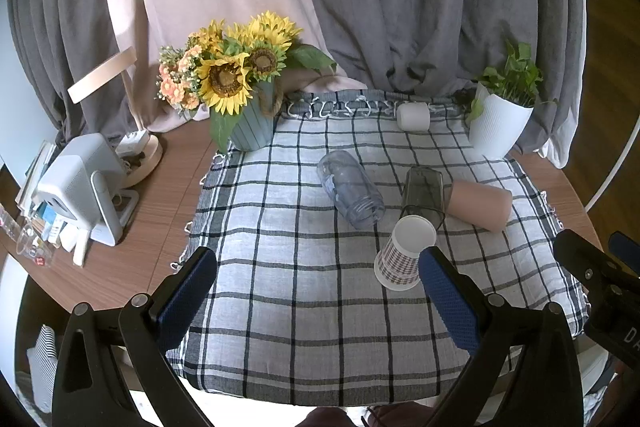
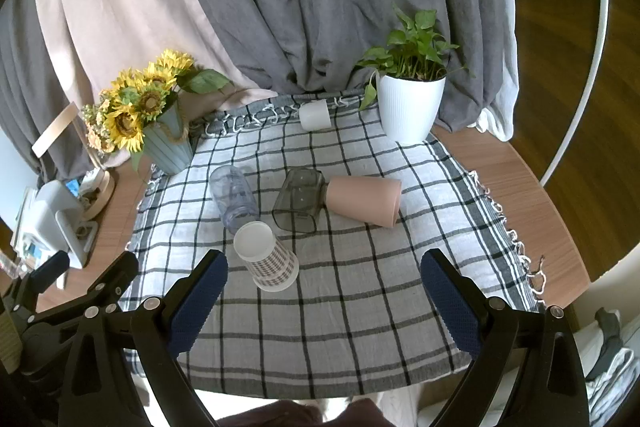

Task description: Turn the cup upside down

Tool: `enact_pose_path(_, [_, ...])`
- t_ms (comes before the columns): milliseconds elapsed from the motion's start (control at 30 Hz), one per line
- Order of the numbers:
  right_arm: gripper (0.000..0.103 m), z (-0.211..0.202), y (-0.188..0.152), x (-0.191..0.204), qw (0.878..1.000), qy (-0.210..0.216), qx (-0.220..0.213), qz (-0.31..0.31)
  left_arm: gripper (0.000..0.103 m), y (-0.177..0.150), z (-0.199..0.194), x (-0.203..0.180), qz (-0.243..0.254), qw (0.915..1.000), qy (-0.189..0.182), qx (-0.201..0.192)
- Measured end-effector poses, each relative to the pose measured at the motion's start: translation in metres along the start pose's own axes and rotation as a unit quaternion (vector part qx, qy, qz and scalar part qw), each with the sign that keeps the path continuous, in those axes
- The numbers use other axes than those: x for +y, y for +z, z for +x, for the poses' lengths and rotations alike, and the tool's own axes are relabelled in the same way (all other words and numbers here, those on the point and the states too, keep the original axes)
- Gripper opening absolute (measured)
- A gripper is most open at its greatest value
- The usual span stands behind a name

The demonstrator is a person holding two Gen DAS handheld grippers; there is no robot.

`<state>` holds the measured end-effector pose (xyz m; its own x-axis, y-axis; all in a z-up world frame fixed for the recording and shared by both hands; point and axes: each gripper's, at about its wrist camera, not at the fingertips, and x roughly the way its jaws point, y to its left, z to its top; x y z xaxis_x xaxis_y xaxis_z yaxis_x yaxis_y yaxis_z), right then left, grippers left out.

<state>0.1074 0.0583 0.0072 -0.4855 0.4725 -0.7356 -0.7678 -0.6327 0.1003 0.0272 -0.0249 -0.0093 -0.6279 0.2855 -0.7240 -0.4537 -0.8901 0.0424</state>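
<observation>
A plaid paper cup (image 1: 403, 254) (image 2: 267, 257) stands upside down on the checked cloth, white base up. Behind it lie a clear bluish cup (image 1: 351, 188) (image 2: 235, 196), a smoky grey cup (image 1: 423, 195) (image 2: 298, 200) and a pink cup (image 1: 479, 205) (image 2: 363, 200), all on their sides. A small white cup (image 1: 413, 116) (image 2: 315, 114) lies at the far edge. My left gripper (image 1: 316, 273) is open and empty, its right finger close beside the paper cup. My right gripper (image 2: 324, 279) is open and empty, just in front of the paper cup.
A sunflower vase (image 1: 252, 125) (image 2: 168, 143) stands at the cloth's far left corner, a white plant pot (image 1: 498, 127) (image 2: 408, 109) at the far right. A lamp and white devices (image 1: 80, 183) crowd the left of the round wooden table (image 2: 516, 187). Curtains hang behind.
</observation>
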Motion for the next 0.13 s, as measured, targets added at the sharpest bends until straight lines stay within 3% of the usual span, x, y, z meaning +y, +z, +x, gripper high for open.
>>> enact_pose_path(133, [0.097,0.0018,0.0006,-0.0008,1.000,0.000,0.001,0.000,0.103,0.0000,0.0017,0.0006,0.001,1.0000,0.001,0.000])
